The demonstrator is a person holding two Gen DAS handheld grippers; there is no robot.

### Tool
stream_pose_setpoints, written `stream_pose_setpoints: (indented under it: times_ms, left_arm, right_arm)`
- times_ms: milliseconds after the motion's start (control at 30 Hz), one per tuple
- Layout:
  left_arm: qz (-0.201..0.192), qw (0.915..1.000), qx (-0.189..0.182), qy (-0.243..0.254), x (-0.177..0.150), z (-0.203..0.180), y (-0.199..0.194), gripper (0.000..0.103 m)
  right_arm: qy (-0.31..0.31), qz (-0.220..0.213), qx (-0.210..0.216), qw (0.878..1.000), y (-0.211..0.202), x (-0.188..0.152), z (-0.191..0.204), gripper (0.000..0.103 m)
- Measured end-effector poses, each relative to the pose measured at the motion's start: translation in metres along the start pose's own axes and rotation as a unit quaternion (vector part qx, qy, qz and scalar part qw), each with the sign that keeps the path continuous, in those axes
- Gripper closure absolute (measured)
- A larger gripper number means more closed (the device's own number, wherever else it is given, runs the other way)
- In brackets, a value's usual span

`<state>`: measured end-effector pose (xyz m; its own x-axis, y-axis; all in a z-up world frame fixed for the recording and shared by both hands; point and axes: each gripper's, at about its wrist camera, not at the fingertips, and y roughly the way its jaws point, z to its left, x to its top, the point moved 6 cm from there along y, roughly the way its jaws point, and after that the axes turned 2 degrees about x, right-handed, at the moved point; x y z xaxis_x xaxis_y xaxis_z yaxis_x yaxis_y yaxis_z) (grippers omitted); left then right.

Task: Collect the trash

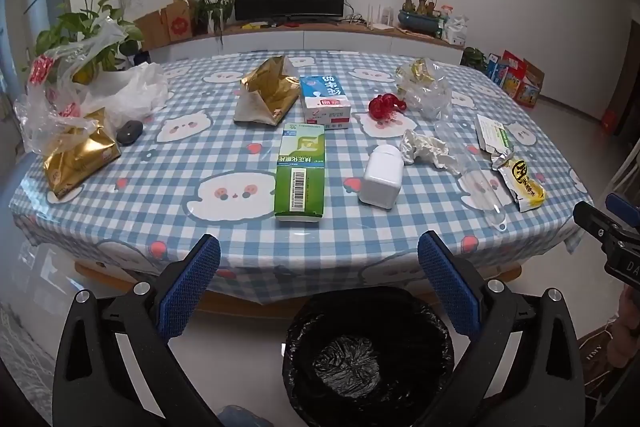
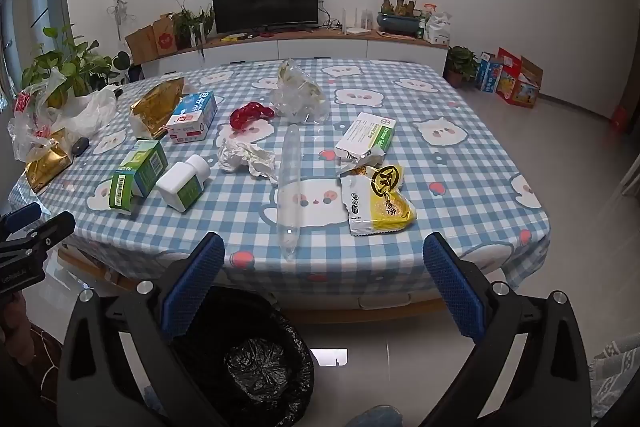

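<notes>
Both held back from the near edge of the bench [image 1: 120, 219], tilted downward over a bin [image 1: 368, 359] lined with crinkled black plastic, standing on the floor just below that edge. Left gripper [image 1: 319, 259] spread to full width, nothing between the blue, ribbed pads. Right gripper [image 2: 324, 261] likewise wide and empty. Judged as the start: no trash lifted yet, bin apparently empty, set close so that each piece needs only a short drop.

Trash strewn across the blue-and-white checked, glossy cloth. Near the middle, a green carton [image 1: 300, 173] lying flat, stiff and box-shaped, with a white plastic bottle [image 1: 380, 179] on its side just to the right. Farther right, a crumpled white tissue [image 1: 424, 149], soft and irregular, then a long clear plastic tube [image 2: 288, 187] reaching to the near edge, and a torn yellow snack wrapper [image 2: 380, 203] lying flat beside it. Behind these, a flattened white-and-green box [image 2: 366, 135], a red shiny lump [image 1: 386, 107], and crumpled clear film [image 1: 424, 87]. Farther back, a blue-and-white milk carton [image 1: 324, 103] next to a creased gold foil bag [image 1: 268, 93]. On the far left, a second gold bag [image 1: 80, 155] under loose thin plastic bags [image 1: 80, 83].

Rigid boxes likely easy to pinch; film and tissue likely to deform.
</notes>
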<state>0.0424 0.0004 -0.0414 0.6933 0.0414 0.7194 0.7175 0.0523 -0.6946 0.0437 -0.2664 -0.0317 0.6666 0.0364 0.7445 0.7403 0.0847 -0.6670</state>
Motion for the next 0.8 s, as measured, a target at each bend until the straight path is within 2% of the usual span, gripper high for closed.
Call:
stream_pose_setpoints:
  times_ms: [100,800]
  left_arm:
    - [0.009,1.0,-0.003,-0.001,0.0,0.001,0.0014,0.006]
    - [0.0,1.0,-0.004,-0.004,0.0032,-0.0027,-0.0065,0.006]
  right_arm:
    - [-0.001,0.0,-0.004,1.0,-0.0002,0.0003,0.0002,0.007]
    - [0.0,-0.004,-0.002,1.0,-0.002,-0.0025,-0.0002,0.007]
